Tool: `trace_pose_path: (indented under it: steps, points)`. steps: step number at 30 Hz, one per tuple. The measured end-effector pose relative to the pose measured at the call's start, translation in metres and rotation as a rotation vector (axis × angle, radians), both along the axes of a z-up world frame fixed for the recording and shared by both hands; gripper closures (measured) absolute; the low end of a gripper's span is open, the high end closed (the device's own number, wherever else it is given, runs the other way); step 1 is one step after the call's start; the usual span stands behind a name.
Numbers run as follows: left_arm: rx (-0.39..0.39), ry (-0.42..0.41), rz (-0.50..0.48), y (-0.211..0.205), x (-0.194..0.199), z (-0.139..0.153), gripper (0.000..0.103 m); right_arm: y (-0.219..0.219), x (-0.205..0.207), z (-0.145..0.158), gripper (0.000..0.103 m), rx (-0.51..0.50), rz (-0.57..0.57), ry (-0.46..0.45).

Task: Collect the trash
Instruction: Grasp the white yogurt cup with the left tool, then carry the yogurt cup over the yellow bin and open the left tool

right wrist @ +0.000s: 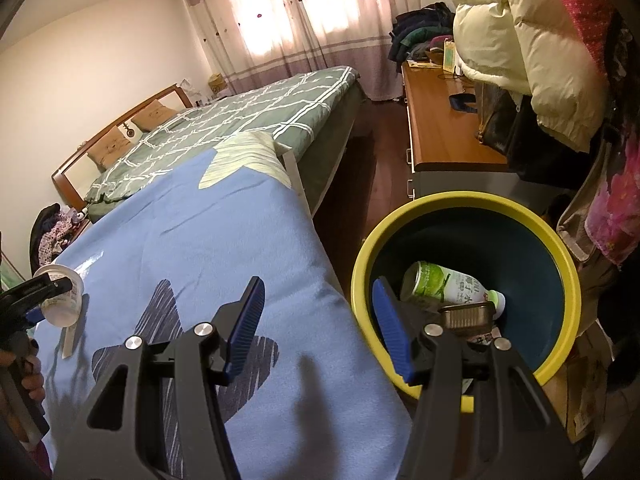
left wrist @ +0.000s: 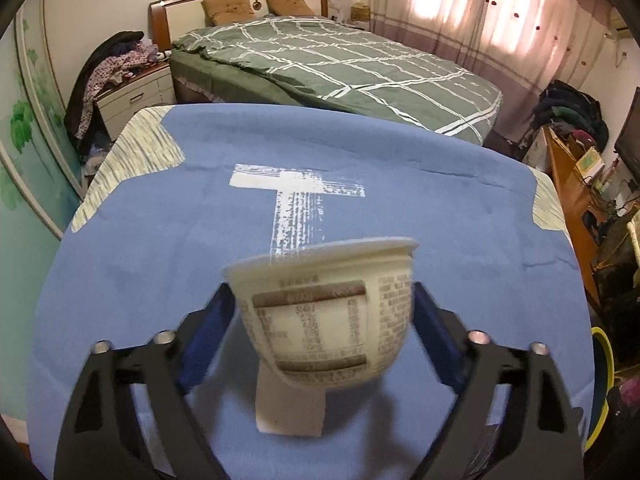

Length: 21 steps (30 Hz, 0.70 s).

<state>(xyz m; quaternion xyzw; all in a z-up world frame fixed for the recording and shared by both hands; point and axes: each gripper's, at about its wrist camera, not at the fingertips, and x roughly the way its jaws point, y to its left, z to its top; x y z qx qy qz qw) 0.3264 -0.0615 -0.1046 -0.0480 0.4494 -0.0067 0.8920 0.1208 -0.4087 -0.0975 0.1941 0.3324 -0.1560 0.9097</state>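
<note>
A printed table with rows of figures and blocks of small characters is seen on the side of the cup (left wrist: 324,312), but it is blurred and nothing can be read. On the label of the bottle (right wrist: 448,284) in the bin (right wrist: 568,264), a few large characters are printed; they are too small and skewed to be made out. A large white "T" mark (left wrist: 298,200) is printed on the blue cloth (left wrist: 160,240).

My matt plastic cup (left wrist: 324,312) carries a printed label; the worktop (left wrist: 160,248) wears soft blue cloth; the bin (right wrist: 568,276) looks smooth plastic.
</note>
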Motion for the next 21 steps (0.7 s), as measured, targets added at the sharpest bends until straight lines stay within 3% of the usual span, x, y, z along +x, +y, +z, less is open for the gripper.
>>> trace_pose_path:
  steps: [12, 21]
  points:
    - [0.027, -0.109, -0.089, -0.027, -0.05, 0.032, 0.019, 0.004, -0.004, 0.002, 0.049, -0.048, -0.001, -0.01]
    - [0.021, -0.158, -0.256, -0.094, -0.096, 0.055, 0.019, -0.018, -0.048, 0.015, 0.049, -0.072, -0.028, -0.024]
